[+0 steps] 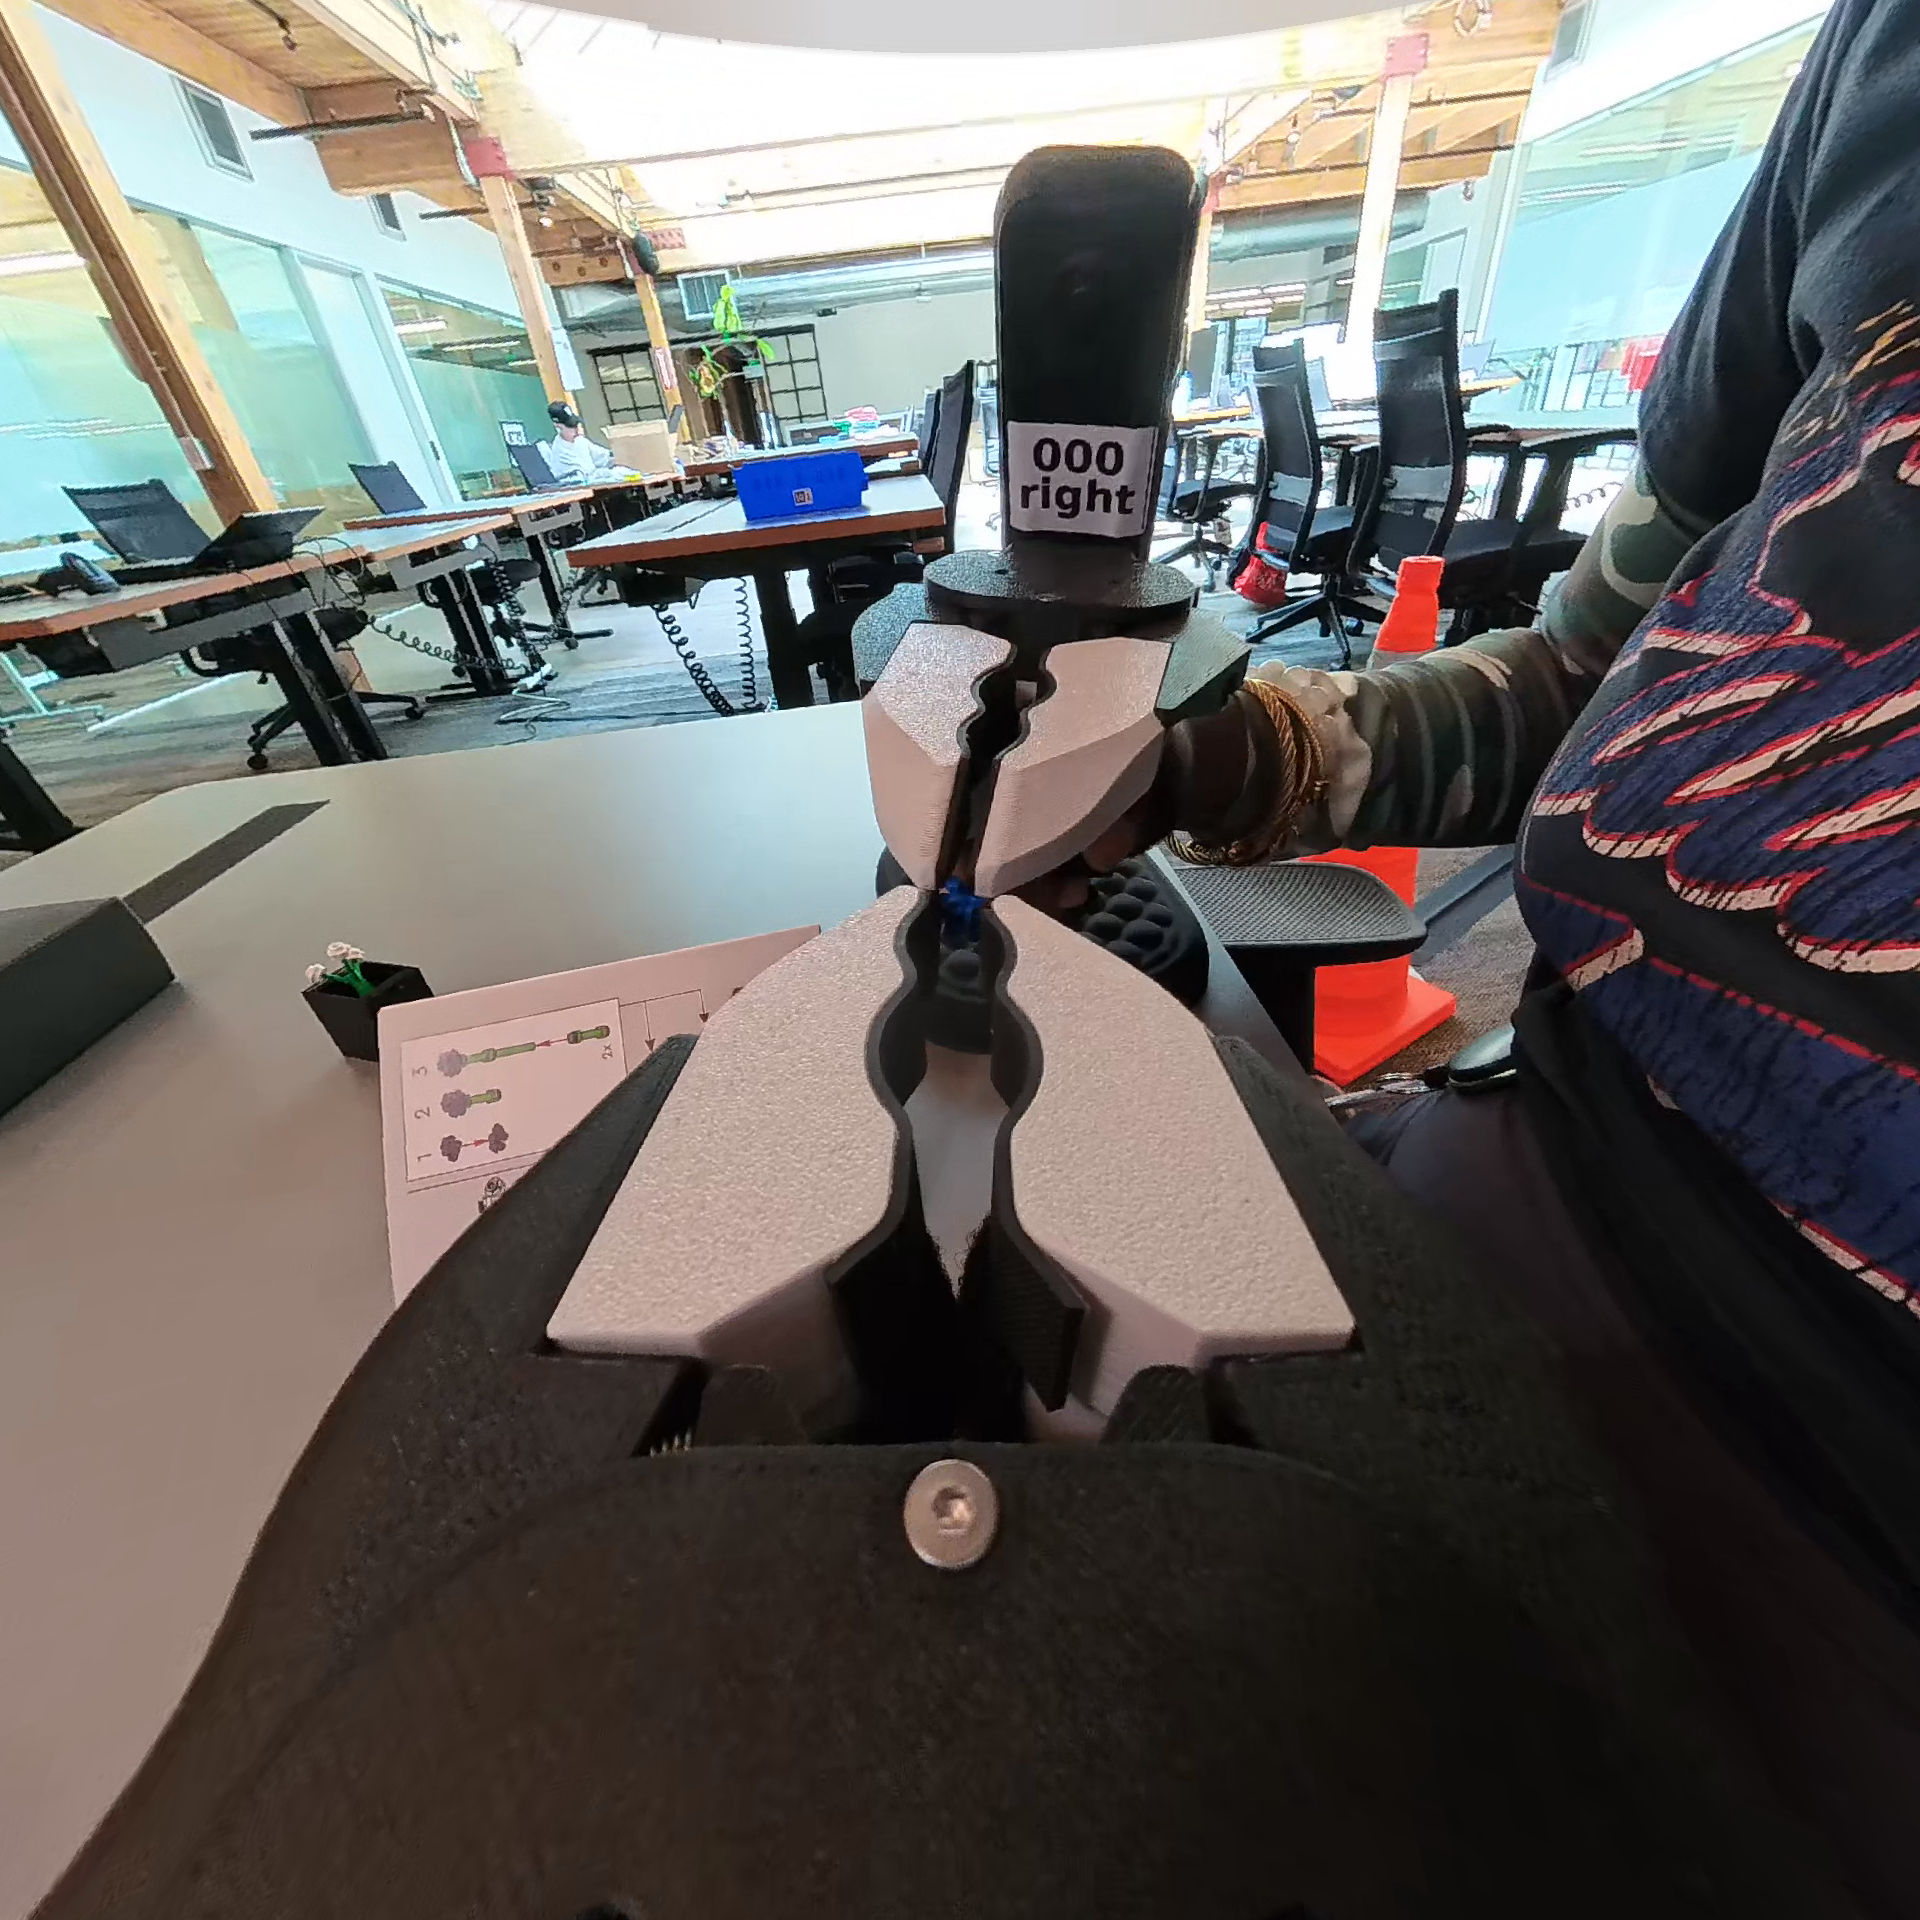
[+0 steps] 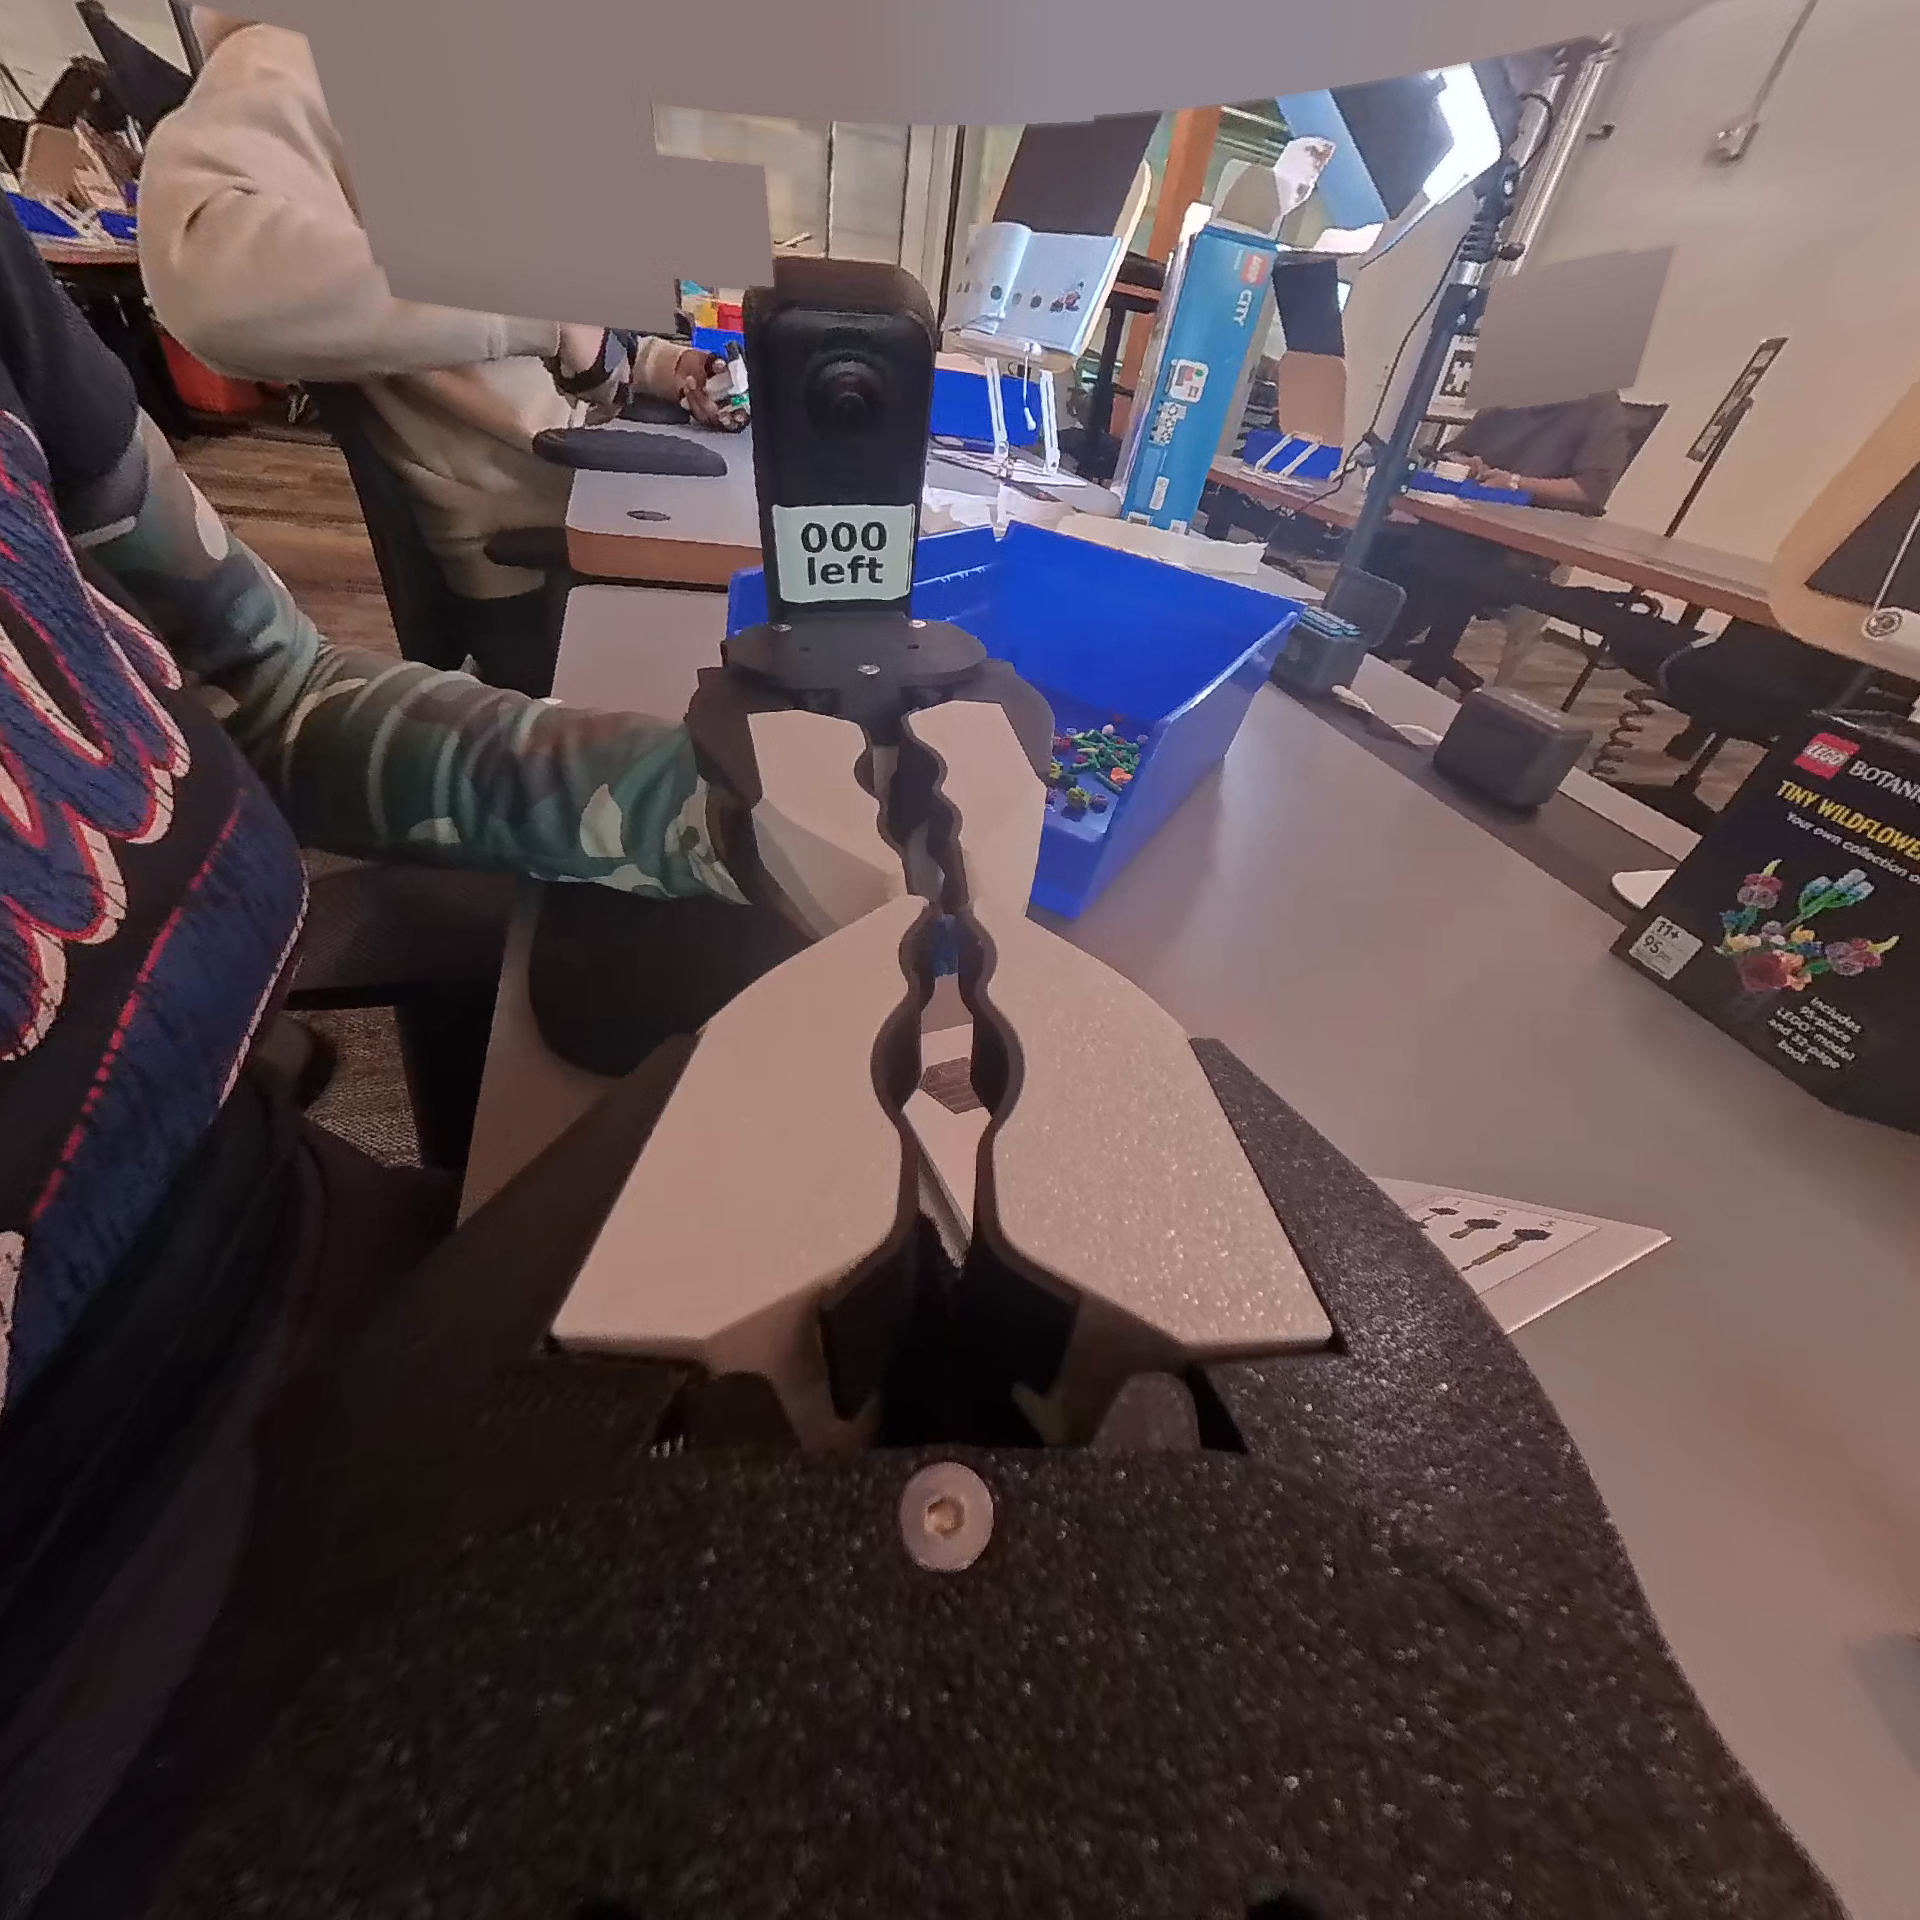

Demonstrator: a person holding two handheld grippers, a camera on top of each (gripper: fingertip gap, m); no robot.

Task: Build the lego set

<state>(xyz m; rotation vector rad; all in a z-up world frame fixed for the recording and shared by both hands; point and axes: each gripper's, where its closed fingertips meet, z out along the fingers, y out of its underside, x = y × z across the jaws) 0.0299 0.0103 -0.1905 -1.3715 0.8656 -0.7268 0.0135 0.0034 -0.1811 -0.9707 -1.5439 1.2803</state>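
Observation:
My left gripper and my right gripper meet tip to tip above the grey table's near edge. Both are shut. A small blue lego piece is pinched where the tips meet. In the right wrist view the blue piece sits inside my right gripper's tips, with the left gripper pressed against it from the far side. Most of the piece is hidden, and I cannot tell whether it is one part or two.
A black pot with white lego flowers stands beside the instruction sheet. A blue bin holding loose pieces is behind the grippers. The black lego box stands at the right. The person's torso and chair armrest are close. Both grippers' tips are close together, under 4 cm apart.

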